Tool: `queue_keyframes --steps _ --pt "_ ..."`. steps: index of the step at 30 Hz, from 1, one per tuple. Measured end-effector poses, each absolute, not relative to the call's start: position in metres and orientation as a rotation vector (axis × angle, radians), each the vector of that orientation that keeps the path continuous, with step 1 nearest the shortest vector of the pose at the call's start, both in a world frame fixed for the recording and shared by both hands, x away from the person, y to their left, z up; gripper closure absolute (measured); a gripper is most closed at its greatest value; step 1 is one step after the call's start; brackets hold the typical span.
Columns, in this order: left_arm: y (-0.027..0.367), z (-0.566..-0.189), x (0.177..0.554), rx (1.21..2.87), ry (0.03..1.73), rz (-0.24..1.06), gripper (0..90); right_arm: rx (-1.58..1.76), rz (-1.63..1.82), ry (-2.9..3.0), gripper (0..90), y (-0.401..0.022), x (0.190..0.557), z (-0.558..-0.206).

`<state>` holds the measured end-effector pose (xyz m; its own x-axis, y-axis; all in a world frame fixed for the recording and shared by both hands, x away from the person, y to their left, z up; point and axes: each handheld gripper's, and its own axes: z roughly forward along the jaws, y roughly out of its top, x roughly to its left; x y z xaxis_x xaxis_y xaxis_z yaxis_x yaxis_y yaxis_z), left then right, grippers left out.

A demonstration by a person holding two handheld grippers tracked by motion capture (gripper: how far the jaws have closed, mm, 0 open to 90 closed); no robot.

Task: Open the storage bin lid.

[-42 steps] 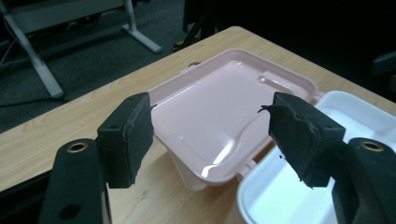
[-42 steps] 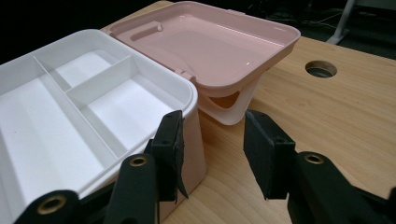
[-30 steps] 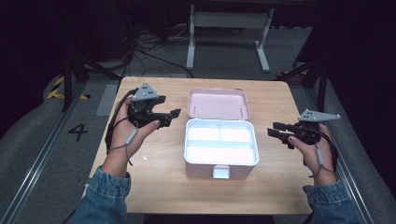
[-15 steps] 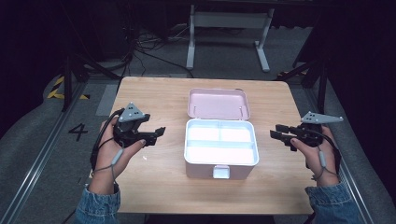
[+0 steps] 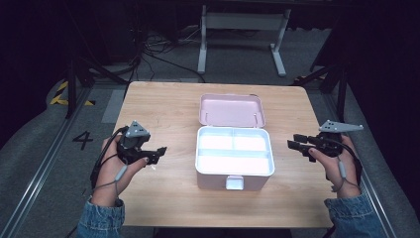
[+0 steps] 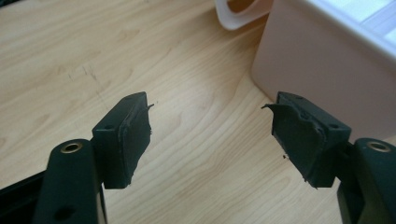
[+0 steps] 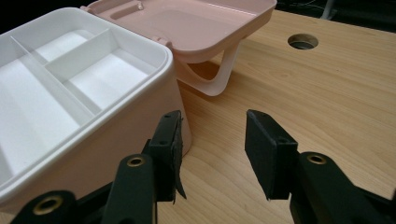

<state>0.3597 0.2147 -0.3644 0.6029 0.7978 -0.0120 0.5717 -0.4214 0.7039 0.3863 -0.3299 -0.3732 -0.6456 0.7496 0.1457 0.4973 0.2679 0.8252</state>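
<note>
Pink box (image 5: pixel 233 156) with white tray, black tools, light woodgrain table (image 5: pixel 163 104).

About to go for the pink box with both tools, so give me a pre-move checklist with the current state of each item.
1. Left tool open, nothing between its jaws: ok.
2. Right tool open and empty: ok.
3. Pink box between the two tools, neither touching it: ok.
4. Lid swung fully back, lying open behind the box: ok.
5. White tray seated in the box, compartments empty: ok.
6. Front latch free to move: cannot tell.
</note>
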Motion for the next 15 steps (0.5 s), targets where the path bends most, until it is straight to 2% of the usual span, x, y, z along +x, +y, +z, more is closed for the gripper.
queue_keyframes --steps 5,15 --pt "0.219 -0.378 0.367 2.201 1.126 0.473 28.9 1.158 1.342 2.278 57.2 -0.331 0.387 -0.375" --pt "0.228 -0.406 0.38 2.263 1.217 0.404 27.7 1.194 1.261 2.299 56.1 -0.332 0.392 -0.387"
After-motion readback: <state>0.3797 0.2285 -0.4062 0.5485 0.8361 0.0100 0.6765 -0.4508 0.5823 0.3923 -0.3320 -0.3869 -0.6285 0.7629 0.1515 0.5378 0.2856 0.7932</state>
